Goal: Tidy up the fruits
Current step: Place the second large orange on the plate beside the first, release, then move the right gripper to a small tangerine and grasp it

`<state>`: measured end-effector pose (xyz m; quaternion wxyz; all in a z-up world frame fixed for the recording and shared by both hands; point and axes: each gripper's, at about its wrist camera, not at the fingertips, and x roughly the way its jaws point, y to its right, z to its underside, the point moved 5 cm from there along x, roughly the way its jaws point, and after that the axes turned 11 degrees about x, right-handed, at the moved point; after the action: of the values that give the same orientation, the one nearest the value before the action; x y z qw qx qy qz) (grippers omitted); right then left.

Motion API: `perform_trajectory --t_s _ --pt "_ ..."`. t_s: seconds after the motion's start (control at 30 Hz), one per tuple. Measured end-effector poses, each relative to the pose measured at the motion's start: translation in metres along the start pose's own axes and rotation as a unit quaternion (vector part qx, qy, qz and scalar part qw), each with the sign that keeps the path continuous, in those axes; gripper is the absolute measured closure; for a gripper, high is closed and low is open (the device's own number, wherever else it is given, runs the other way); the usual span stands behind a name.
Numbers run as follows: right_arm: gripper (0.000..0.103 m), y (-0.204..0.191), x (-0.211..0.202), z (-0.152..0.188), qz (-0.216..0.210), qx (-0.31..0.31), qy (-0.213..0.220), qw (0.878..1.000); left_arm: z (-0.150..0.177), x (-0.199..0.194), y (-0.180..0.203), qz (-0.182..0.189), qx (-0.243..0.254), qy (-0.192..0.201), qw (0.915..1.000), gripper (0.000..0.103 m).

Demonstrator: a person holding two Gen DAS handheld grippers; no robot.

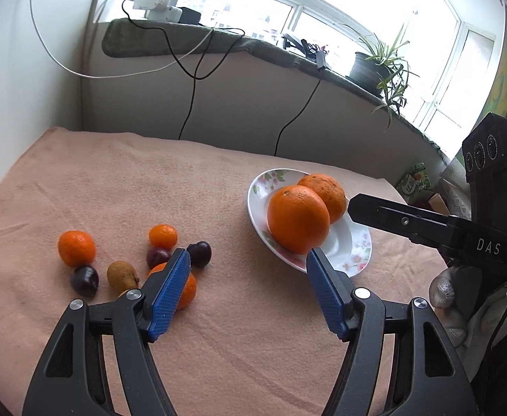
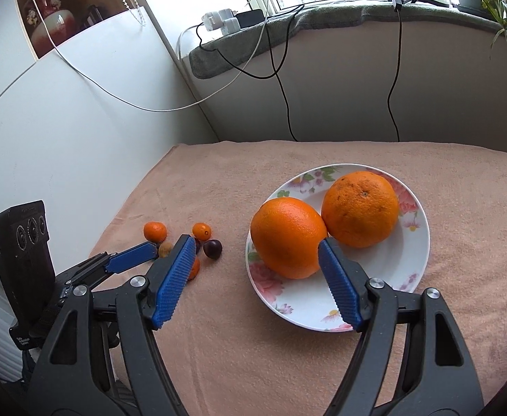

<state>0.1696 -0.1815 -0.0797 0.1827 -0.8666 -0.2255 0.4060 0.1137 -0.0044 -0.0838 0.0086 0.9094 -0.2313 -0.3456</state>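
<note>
A: Item one, grippers?
B: My left gripper (image 1: 246, 256) has its jaws well apart, nothing between them. My right gripper (image 2: 253, 246) too, empty, above the plate (image 2: 416, 256).

A: Fruit?
B: Two big oranges (image 2: 288, 237) touch on the plate. At nine o'clock of it on the peach cloth (image 1: 218, 329): a loose cluster of mandarins (image 1: 76, 248), dark plums (image 1: 199, 253) and one brown fruit (image 1: 121, 276).

A: Hidden?
B: My left finger covers half of one mandarin (image 1: 188, 289); in the right view that cluster is small and partly blocked.

A: Room?
B: Bare cloth at six o'clock; the wall (image 2: 80, 131) closes nine, the windowsill (image 1: 218, 40) twelve.
</note>
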Motion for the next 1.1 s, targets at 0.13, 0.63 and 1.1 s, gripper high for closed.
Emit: perform_trajectory --t_s 0.13,0.63,1.1 --pt "0.027 -0.007 0.000 0.005 -0.004 -0.015 0.005 1.000 0.010 -0.015 -0.012 -0.028 -0.002 0.005 0.9996 0.034" --pt "0.027 -0.048 0.031 0.037 -0.027 -0.079 -0.044 0.996 0.054 -0.041 -0.068 -0.080 -0.060 -0.010 0.9949 0.035" --pt "0.036 -0.079 0.071 0.055 -0.033 -0.120 -0.086 0.989 0.053 -0.035 -0.113 -0.058 -0.126 -0.002 0.9904 0.049"
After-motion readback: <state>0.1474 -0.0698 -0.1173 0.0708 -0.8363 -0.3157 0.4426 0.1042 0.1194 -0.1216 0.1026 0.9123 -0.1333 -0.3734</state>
